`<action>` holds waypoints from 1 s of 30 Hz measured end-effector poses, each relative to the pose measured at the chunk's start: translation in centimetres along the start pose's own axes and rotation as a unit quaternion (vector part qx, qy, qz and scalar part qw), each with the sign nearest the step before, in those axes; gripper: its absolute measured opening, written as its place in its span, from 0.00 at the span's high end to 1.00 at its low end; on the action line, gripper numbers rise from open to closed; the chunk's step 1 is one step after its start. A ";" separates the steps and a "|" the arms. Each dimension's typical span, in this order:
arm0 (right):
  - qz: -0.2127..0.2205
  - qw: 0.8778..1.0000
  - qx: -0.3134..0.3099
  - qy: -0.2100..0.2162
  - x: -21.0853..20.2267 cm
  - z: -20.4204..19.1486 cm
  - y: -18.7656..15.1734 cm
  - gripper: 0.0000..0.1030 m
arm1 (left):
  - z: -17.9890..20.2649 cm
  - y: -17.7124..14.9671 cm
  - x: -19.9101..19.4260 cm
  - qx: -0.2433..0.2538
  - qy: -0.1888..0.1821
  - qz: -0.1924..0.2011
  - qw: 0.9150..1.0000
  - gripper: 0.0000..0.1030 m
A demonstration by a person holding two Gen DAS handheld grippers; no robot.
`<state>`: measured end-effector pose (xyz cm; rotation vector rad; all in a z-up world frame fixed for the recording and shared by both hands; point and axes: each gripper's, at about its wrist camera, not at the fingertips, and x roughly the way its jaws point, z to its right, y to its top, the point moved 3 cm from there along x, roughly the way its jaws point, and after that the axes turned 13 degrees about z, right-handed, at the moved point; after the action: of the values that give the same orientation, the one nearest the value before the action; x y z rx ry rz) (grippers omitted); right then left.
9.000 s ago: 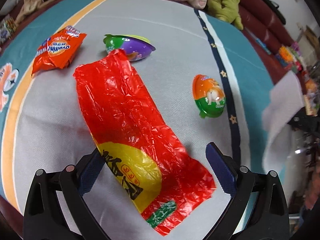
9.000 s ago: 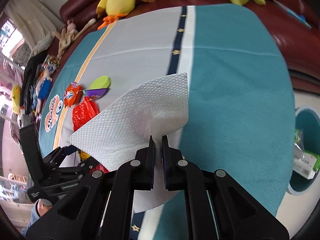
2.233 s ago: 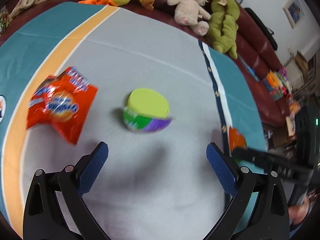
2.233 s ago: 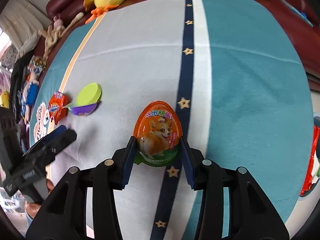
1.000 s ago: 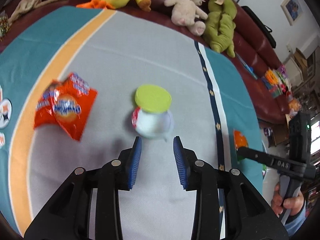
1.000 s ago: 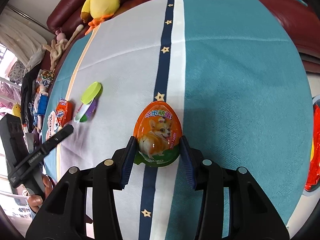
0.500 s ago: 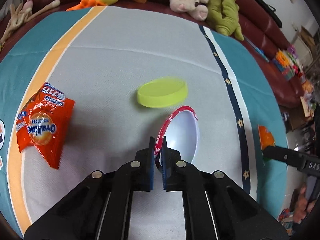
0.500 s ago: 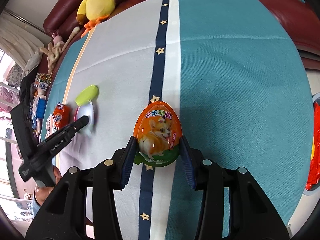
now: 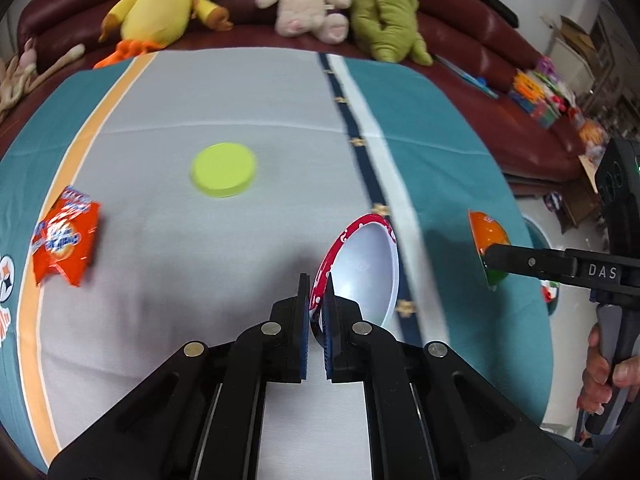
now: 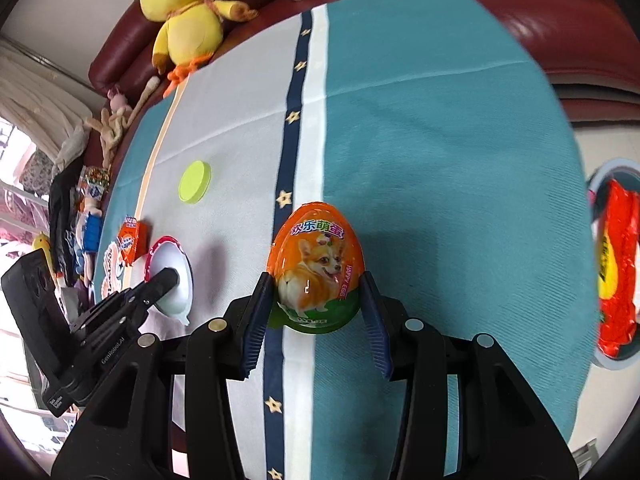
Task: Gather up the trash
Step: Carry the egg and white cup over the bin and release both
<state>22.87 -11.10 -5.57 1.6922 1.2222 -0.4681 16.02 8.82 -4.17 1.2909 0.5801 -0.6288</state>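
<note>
the round table [image 10: 460,128], draped in a teal and grey cloth with a navy starred stripe, carries what is left of the litter, and the move ahead turns on the grey-rimmed bin [image 10: 608,364] standing off its right edge, already holding a crumpled red plastic wrapper [image 10: 616,280]. the right gripper [image 10: 315,308] is much the nearer to that bin; its fingers stand part open and press on the flanks of an orange and green egg-shaped plastic toy package with a corgi printed on it [image 10: 318,268], held upright with its long axis pointing away from the fingers. the left gripper [image 9: 316,320] lies well to the left, its fingers pinched shut on the red patterned rim of a white half-egg plastic shell [image 9: 366,268], whose hollow faces right. by my judgement both loads must travel rightward over bare teal cloth, with nothing in the way. still lying on the grey cloth are an orange foil snack packet [image 9: 64,240] near the left edge and a flat lime-green round lid [image 9: 223,175], apart from each other.
</note>
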 end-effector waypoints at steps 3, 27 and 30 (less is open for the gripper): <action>0.014 1.000 0.013 -0.002 -1.6 1.6 0.0 0.59 | 2.6 0.2 0.2 0.013 -0.013 0.000 1.000 0.94; 0.143 0.965 0.201 -0.088 -16.8 27.5 -1.2 0.59 | 32.0 -1.7 9.9 0.187 -0.162 -0.079 0.966 0.94; 0.142 0.962 0.215 -0.094 -17.0 29.6 -1.5 0.59 | 34.3 -2.3 11.7 0.195 -0.165 -0.095 0.962 0.94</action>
<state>20.65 -45.18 -7.31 2.0954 0.7558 -0.7379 24.06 -26.37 -7.74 1.4632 0.3116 -1.1372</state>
